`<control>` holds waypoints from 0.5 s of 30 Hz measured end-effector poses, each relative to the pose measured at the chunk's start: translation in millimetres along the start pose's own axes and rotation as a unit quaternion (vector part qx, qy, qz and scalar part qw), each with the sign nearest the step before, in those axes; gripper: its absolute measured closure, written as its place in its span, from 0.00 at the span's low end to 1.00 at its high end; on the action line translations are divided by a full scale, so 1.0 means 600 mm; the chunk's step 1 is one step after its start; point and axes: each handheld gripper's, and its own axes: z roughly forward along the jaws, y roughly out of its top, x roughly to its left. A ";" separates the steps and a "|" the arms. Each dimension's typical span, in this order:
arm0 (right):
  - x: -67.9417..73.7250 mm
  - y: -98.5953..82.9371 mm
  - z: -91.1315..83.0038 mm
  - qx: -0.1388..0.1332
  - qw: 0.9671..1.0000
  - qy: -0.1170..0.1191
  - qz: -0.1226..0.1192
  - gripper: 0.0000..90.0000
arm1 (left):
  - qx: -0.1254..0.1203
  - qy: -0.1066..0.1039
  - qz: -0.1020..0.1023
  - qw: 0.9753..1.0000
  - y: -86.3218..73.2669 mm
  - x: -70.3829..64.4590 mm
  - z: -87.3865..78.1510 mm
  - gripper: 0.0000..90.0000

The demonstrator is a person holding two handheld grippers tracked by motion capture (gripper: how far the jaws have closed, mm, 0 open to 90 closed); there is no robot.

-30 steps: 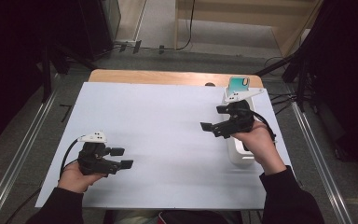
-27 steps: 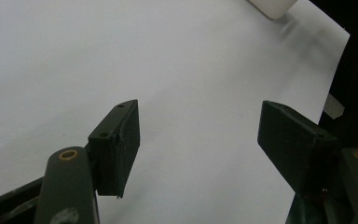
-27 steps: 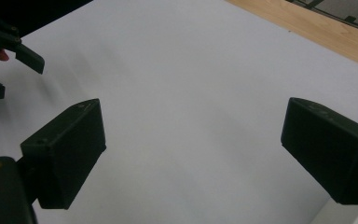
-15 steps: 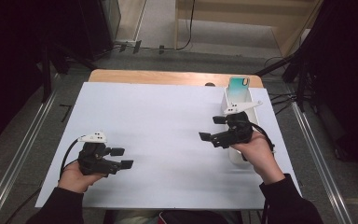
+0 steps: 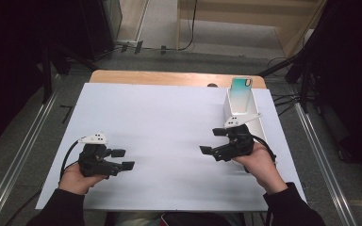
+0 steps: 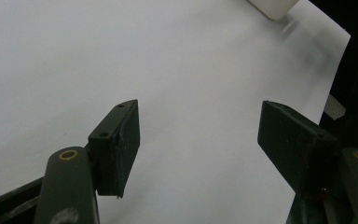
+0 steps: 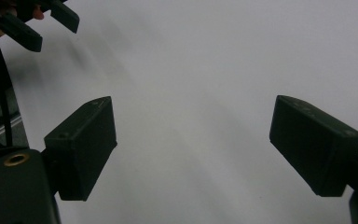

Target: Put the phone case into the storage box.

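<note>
A phone (image 5: 241,93) with a teal-to-white back leans upright in a white stand (image 5: 243,115) at the far right of the white sheet (image 5: 169,113). My right gripper (image 5: 211,141) hovers open just in front of and left of the stand, holding nothing; its view shows both jaws spread over bare sheet (image 7: 193,126). My left gripper (image 5: 123,159) rests open near the front left of the sheet, empty too. In the left gripper view the jaws (image 6: 198,126) stand apart, and a corner of the white stand (image 6: 272,5) shows far off.
The sheet covers a wooden table (image 5: 160,77) whose back edge shows. Metal rails run along both sides on the floor, and cables lie behind the table and at the right. The left gripper (image 7: 28,23) appears at the top left of the right gripper view.
My right gripper has drawn back from the phone stand toward the front of the table and slightly left. The left gripper has stayed put.
</note>
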 end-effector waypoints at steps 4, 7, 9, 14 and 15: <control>0.005 -0.009 -0.001 -0.006 1.000 0.005 -0.005 0.15 | -0.003 -0.001 -0.002 1.000 0.000 -0.002 0.000 0.33; 0.008 -0.017 -0.002 -0.007 1.000 0.009 -0.004 0.15 | -0.002 -0.002 -0.001 1.000 0.000 -0.002 -0.001 0.33; 0.010 -0.022 -0.002 -0.005 1.000 0.008 -0.004 0.15 | -0.002 -0.001 0.000 1.000 0.000 -0.002 0.000 0.33; 0.016 -0.031 -0.002 -0.002 1.000 0.014 -0.007 0.15 | -0.001 -0.001 0.000 1.000 0.000 -0.003 0.000 0.33; 0.017 -0.033 -0.002 -0.002 1.000 0.016 -0.011 0.15 | -0.001 0.001 0.000 1.000 0.000 -0.003 0.000 0.33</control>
